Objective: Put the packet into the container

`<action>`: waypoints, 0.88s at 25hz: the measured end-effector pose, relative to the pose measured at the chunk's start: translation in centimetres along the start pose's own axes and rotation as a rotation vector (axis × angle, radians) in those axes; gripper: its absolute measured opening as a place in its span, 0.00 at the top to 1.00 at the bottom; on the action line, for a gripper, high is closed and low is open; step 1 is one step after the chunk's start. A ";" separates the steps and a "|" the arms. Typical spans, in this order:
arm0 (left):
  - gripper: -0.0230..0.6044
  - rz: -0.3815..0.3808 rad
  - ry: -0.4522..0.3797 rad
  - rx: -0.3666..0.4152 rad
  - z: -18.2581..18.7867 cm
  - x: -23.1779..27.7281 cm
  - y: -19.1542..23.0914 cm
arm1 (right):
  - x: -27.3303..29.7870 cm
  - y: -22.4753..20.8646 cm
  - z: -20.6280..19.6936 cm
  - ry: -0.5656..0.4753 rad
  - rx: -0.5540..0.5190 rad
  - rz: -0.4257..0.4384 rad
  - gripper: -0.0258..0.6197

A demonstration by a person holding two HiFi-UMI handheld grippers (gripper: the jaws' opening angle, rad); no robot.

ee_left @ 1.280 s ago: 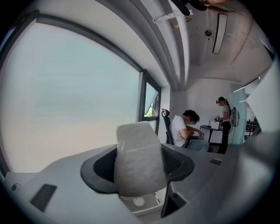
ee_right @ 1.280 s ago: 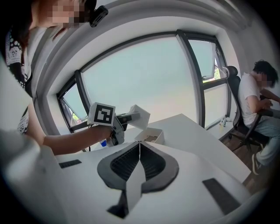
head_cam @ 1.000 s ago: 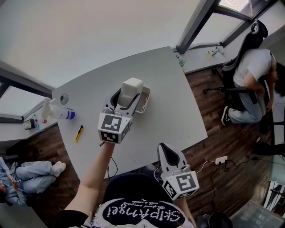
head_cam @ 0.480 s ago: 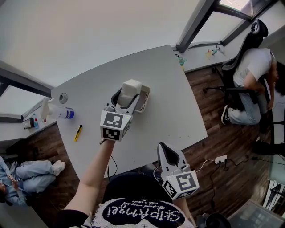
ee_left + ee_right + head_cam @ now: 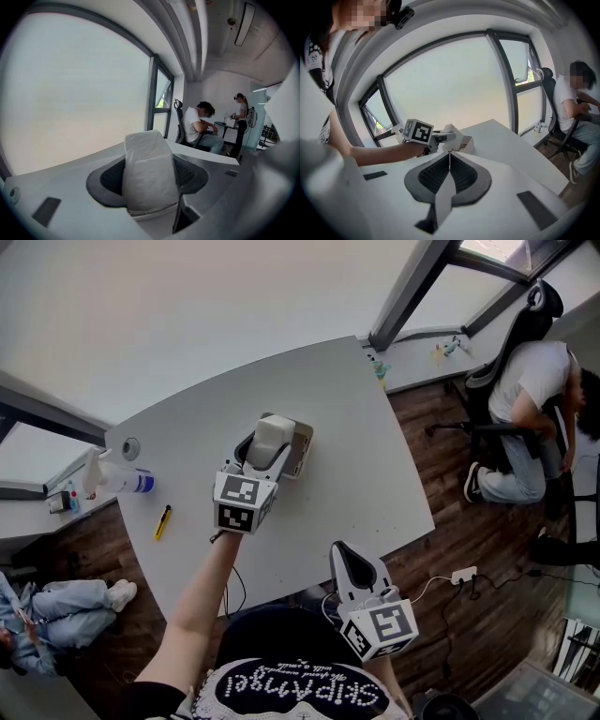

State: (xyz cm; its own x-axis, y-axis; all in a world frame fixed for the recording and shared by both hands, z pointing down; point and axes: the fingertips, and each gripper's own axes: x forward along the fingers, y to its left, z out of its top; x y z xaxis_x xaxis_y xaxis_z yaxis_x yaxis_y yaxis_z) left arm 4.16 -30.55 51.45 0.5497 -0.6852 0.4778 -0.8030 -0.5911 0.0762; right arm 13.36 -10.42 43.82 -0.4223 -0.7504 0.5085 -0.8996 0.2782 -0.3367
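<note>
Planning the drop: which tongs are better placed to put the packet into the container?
Left. The left tongs grip the packet above the container; the right tongs are shut, empty, far from it.

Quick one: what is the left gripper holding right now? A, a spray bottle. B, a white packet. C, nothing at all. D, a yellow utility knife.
B: in the left gripper view, the left gripper has its jaws closed on the white packet, which it holds at the container.

Black shirt (image 5: pixel 295 693): studded lettering, upside down, apparently "SKIPANGEL"; smaller line beside it illegible.
</note>
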 end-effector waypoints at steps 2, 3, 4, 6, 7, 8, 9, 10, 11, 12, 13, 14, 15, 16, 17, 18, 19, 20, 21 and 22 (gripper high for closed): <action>0.52 -0.004 0.015 0.000 -0.4 0.3 -0.1 | 0.1 0.0 -0.1 -0.002 -0.009 0.008 0.94; 0.52 -0.008 0.025 -0.005 -0.7 0.5 -0.2 | 0.1 -0.1 -0.1 -0.001 -0.010 0.009 0.94; 0.52 -0.012 0.035 -0.012 -1.0 0.7 -0.2 | 0.1 -0.1 0.0 0.000 -0.008 0.009 0.94; 0.52 -0.016 0.059 -0.025 -1.6 1.1 -0.3 | 0.2 -0.1 0.1 0.005 0.000 0.005 0.94; 0.52 -0.016 0.074 -0.030 -1.9 1.3 -0.3 | 0.3 -0.2 0.1 0.007 0.002 0.005 0.94; 0.52 -0.016 0.089 -0.035 -2.2 1.4 -0.2 | 0.3 -0.2 0.0 0.007 0.002 0.006 0.94; 0.52 -0.016 0.105 -0.041 -2.5 1.5 -0.2 | 0.3 -0.3 0.0 0.007 0.003 0.006 0.94; 0.52 -0.015 0.121 -0.047 -2.7 1.6 -0.2 | 0.3 -0.4 0.0 0.007 0.006 0.004 0.94; 0.52 -0.015 0.136 -0.049 -3.0 1.7 -0.2 | 0.3 -0.5 0.0 0.008 0.009 0.001 0.94; 0.52 -0.015 0.150 -0.050 -3.2 1.8 -0.2 | 0.3 -0.6 0.0 0.010 0.012 -0.001 0.94; 0.52 -0.014 0.162 -0.049 -3.4 1.9 -0.2 | 0.3 -0.6 0.0 0.011 0.012 -0.002 0.94; 0.52 -0.013 0.171 -0.049 -3.5 2.0 -0.2 | 0.4 -0.7 0.0 0.014 0.015 -0.004 0.94; 0.52 -0.012 0.178 -0.049 -3.6 2.1 -0.2 | 0.4 -0.8 0.0 0.016 0.017 -0.006 0.94; 0.52 -0.011 0.183 -0.049 -3.6 2.2 -0.2 | 0.4 -0.8 0.1 0.017 0.019 -0.007 0.94; 0.52 -0.010 0.189 -0.048 -3.6 2.3 -0.2 | 0.4 -0.9 0.1 0.017 0.020 -0.006 0.94; 0.52 -0.009 0.193 -0.047 -3.6 2.3 -0.2 | 0.5 -0.9 0.1 0.016 0.019 -0.003 0.94; 0.52 -0.007 0.197 -0.047 -3.5 2.4 -0.2 | 0.5 -1.0 0.1 0.016 0.018 -0.001 0.94; 0.52 -0.006 0.201 -0.047 -3.5 2.4 -0.2 | 0.5 -1.0 0.1 0.017 0.020 0.000 0.94; 0.52 -0.005 0.204 -0.046 -3.5 2.5 -0.2 | 0.5 -1.0 0.2 0.018 0.020 0.002 0.94; 0.52 -0.005 0.208 -0.044 -3.5 2.6 -0.2 | 0.6 -1.0 0.2 0.018 0.019 0.006 0.94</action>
State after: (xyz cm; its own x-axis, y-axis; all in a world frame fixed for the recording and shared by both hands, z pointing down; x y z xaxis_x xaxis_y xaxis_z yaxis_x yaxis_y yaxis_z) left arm 4.97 -30.70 55.73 0.4979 -0.5773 0.6472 -0.8122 -0.5721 0.1145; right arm 14.00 -11.19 44.30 -0.4294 -0.7379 0.5207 -0.8951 0.2710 -0.3541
